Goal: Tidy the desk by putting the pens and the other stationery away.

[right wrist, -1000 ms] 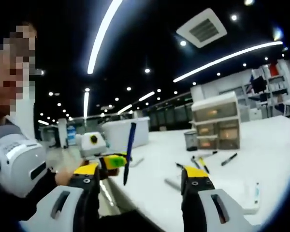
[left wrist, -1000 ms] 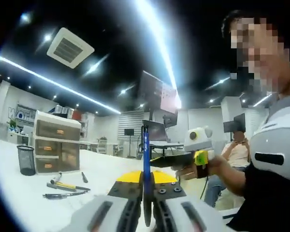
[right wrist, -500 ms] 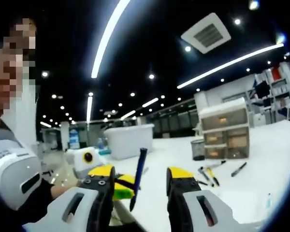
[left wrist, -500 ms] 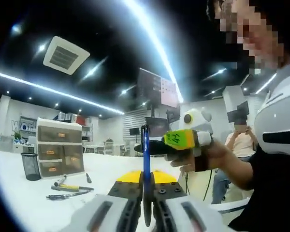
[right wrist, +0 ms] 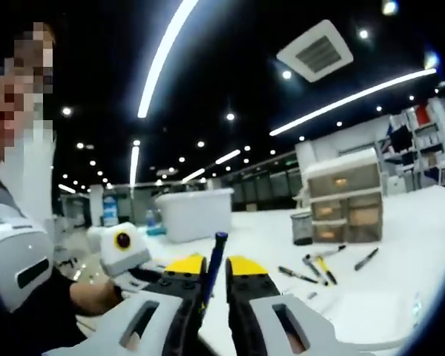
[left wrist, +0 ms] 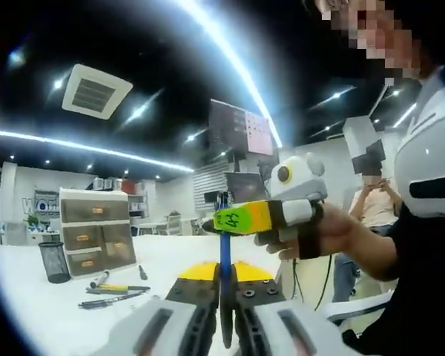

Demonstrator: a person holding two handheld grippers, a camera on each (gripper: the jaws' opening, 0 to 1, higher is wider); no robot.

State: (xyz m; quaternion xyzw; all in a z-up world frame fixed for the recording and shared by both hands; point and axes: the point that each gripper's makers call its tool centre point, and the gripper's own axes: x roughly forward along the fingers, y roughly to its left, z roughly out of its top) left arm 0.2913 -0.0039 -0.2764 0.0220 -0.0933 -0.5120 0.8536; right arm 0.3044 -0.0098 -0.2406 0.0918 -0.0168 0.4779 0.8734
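A blue pen (left wrist: 225, 256) stands upright between the two jaws of the left gripper (left wrist: 224, 297), which are pressed closed on its lower part; its upper part rises above the yellow jaw tips. In the left gripper view the right gripper (left wrist: 246, 218) comes in from the right, held in a person's hand (left wrist: 322, 233), and crosses the pen's top end, hiding the tip. That gripper carries a green-yellow label with dark handwriting that looks like "44", though it is not sharp enough to be sure.

In the right gripper view the same blue pen (right wrist: 213, 261) stands tilted between the right gripper's (right wrist: 214, 278) yellow-tipped jaws, which are drawn nearly together around its shaft; whether they press on it cannot be told. The left gripper (right wrist: 126, 252) shows at lower left.

Farther off on the white desk (left wrist: 30, 311) lie several loose pens and markers (left wrist: 111, 293), close together. Beyond them stands a black mesh pen cup (left wrist: 56, 262), just beside a beige drawer unit (left wrist: 98, 230) with three drawers. On the far wall left of the unit is blue lettering, too blurred to read. A second person sits in the background at right.
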